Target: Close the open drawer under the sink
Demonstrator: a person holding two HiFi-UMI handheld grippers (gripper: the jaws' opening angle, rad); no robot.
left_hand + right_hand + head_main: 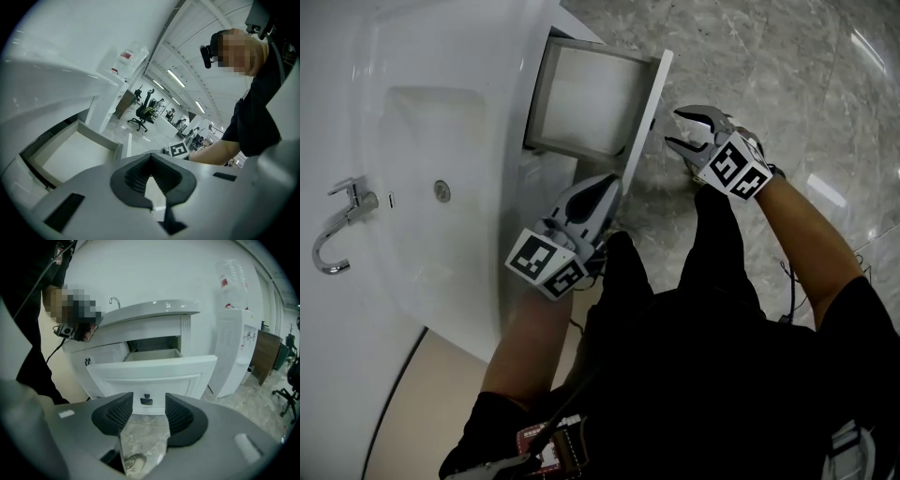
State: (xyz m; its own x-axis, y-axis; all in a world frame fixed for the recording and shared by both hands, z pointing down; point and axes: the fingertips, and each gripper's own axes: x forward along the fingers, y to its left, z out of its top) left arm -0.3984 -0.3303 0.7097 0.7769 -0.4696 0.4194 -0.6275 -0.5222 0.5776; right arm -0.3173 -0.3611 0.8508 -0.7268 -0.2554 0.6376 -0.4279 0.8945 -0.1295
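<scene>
the right gripper (148, 399) has its jaws wide apart with nothing between the pads; through the gap one sees only the floor (140, 437) and, further away, the small dark handle (146, 400) in the middle of the drawer's front (154, 373). the jaws look straight at this front, apart from it, which i think is so that the gripper can meet the panel squarely near its middle and push it in. the left gripper (151, 154) has its jaws closed, tip against tip, and holds nothing. in the head view it sits low beside the near end of the front, just next to the cabinet (546, 178); i cannot tell if it touches anything. probably it only waits there, or is ready to help with a push at that end. the drawer (581, 94) is under the sink (403, 112), pulled far out from the cabinet, and its white inside looks empty. the front stands out over the marble floor with the right gripper on its outer side, so the closing is not yet begun. a push off the middle could turn the drawer a little in its guides and make it stick.
</scene>
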